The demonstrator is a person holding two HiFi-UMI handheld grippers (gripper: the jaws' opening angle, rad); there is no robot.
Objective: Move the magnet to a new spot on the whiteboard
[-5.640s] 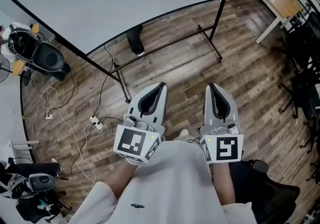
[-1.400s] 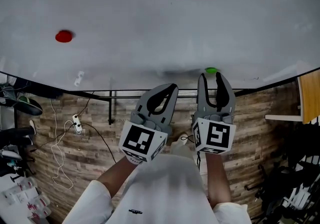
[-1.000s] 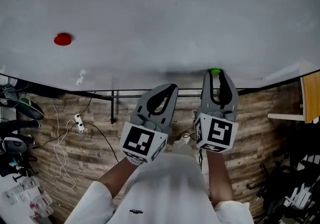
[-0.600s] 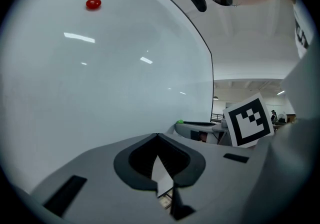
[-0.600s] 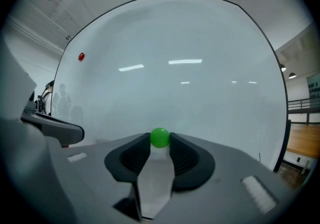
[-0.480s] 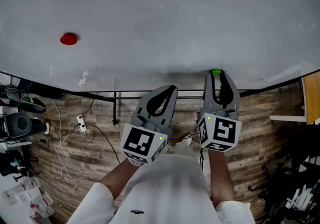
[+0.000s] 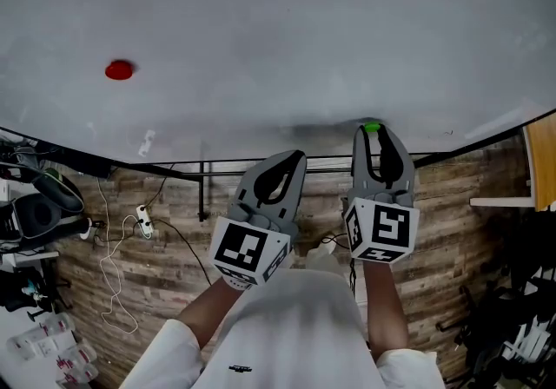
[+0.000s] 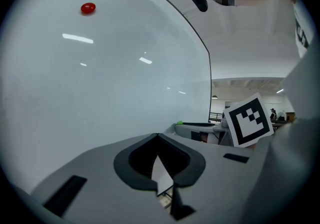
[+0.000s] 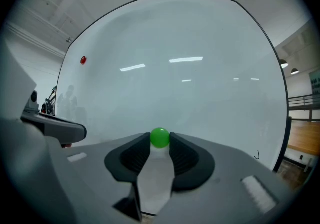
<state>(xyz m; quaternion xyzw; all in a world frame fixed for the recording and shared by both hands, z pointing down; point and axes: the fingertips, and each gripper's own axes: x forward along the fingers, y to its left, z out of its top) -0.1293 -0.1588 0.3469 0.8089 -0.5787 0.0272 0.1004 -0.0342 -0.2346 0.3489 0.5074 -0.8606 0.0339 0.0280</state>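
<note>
A small green magnet (image 7: pixel 372 128) sticks near the lower edge of the whiteboard (image 7: pixel 278 23). My right gripper (image 7: pixel 373 131) reaches up to it. In the right gripper view the green magnet (image 9: pixel 160 137) sits between the fingertips, and both pads touch its sides. A red magnet (image 7: pixel 119 70) sits far off to the left on the board; it also shows in the left gripper view (image 8: pixel 88 8). My left gripper (image 7: pixel 298 155) hangs below the board's edge, its jaws together and empty.
The board's black stand bar (image 7: pixel 261 168) runs under the lower edge. Cables and a power strip (image 7: pixel 143 222) lie on the wooden floor at left, with gear beside them (image 7: pixel 39 214). A wooden table edge (image 7: pixel 546 166) and dark chairs (image 7: pixel 521 326) are at right.
The right gripper has risen the last bit to the green magnet, and its jaws have come in around it. The left gripper has stayed where it was.
</note>
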